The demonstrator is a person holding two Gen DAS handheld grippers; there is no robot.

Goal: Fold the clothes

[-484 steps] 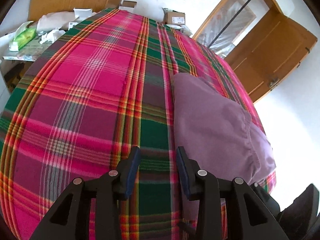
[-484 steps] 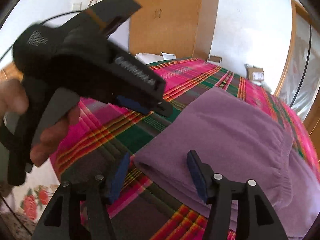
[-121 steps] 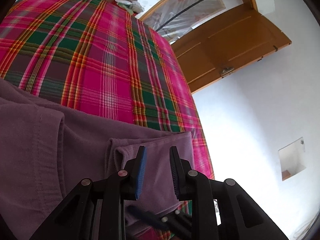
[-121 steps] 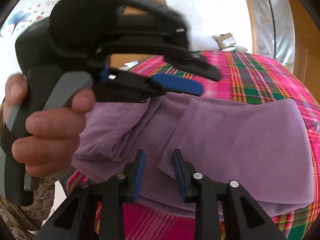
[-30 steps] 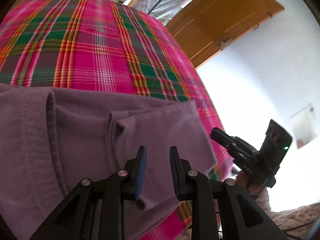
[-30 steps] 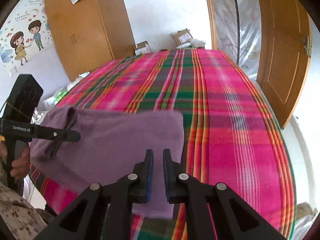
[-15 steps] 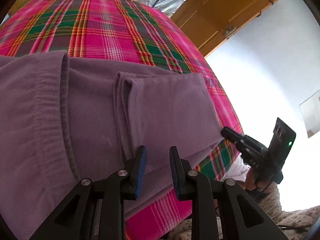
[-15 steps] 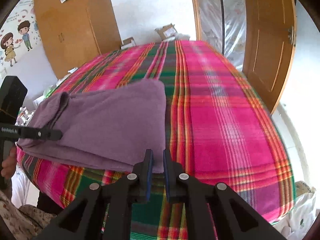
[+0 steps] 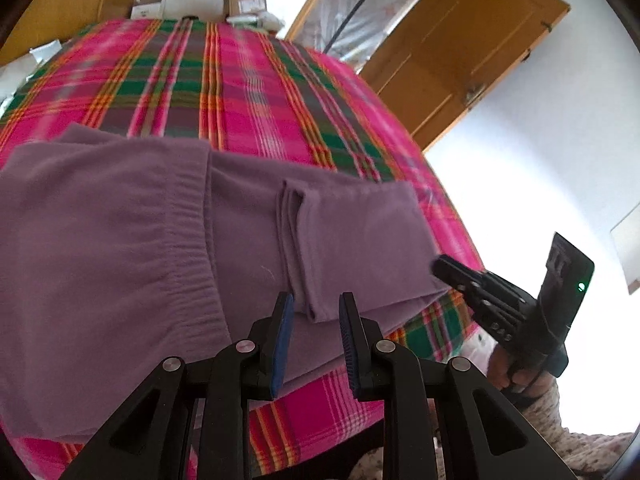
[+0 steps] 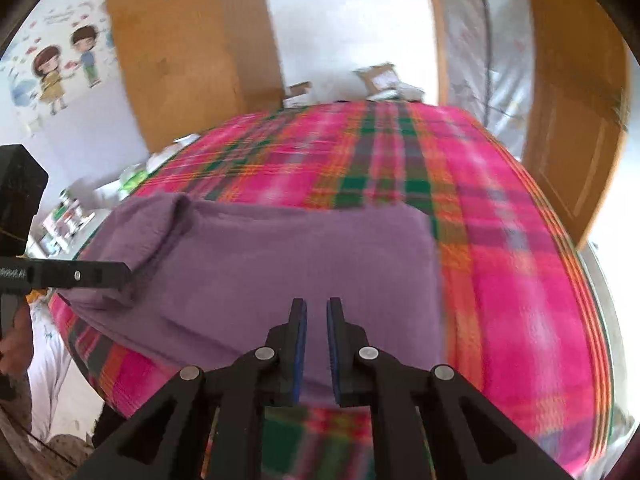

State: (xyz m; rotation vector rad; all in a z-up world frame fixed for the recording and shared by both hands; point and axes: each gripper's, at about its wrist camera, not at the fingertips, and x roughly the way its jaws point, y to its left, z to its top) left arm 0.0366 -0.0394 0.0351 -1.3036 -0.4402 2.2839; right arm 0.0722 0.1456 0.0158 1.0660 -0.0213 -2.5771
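Note:
A purple garment (image 9: 120, 240) lies folded on the plaid bedspread (image 9: 240, 80), its ribbed waistband at the left and a folded leg end (image 9: 352, 240) at the right. My left gripper (image 9: 314, 332) is open and empty, just above the near corner of that folded end. My right gripper (image 10: 316, 340) has its jaws nearly closed with a narrow gap, hovering over the garment's near edge (image 10: 280, 280); nothing shows between them. It appears in the left wrist view (image 9: 480, 292) at the garment's right corner. The left gripper shows in the right wrist view (image 10: 64, 274).
The bed's near edge drops off just below both grippers. A wooden wardrobe (image 10: 192, 48) and cardboard boxes (image 9: 244, 0) stand beyond the bed. A wooden door (image 9: 472, 40) is at the right. A cluttered side table (image 10: 80, 208) sits by the bed's left side.
Both grippers have drawn back toward the near edge of the bed. The folded leg end now lies flat on the garment. The right wrist view has swung left over the garment.

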